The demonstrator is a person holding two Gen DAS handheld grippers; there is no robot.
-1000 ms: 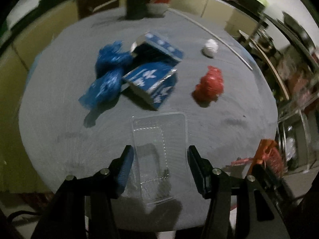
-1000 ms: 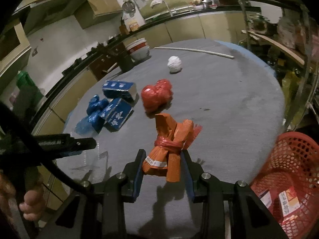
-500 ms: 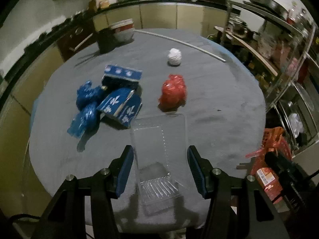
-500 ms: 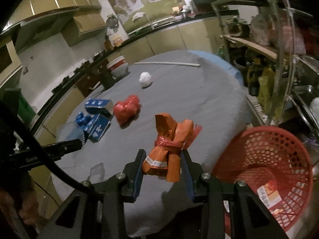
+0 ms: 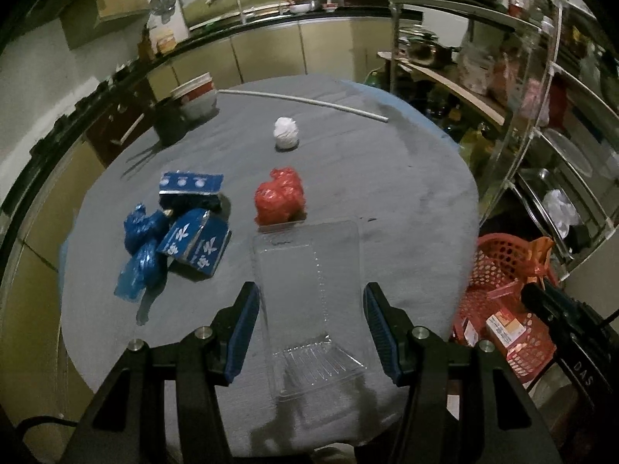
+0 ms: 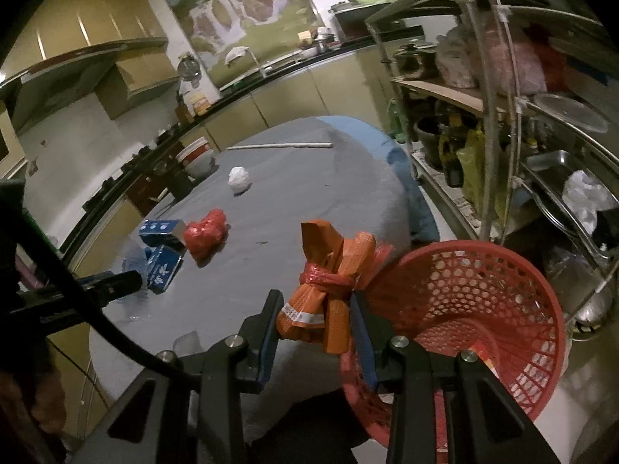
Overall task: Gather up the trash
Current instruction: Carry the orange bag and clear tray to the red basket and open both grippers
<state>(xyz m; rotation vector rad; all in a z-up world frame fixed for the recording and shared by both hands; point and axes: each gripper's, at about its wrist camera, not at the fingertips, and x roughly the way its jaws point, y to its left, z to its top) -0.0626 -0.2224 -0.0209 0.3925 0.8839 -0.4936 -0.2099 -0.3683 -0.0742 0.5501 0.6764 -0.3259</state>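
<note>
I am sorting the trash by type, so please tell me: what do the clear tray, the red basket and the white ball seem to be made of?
Clear tray: thin glossy transparent plastic; the cloth shows through it.
Red basket: rigid moulded plastic, judging by its regular holes.
White ball: probably crumpled paper or tissue; matt and creased.

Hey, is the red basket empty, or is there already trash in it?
Not empty. The red basket already holds printed wrappers at its bottom.

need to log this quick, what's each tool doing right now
left tool: closed on the clear tray.
right tool: closed on the orange bundle, by the red basket.
</note>
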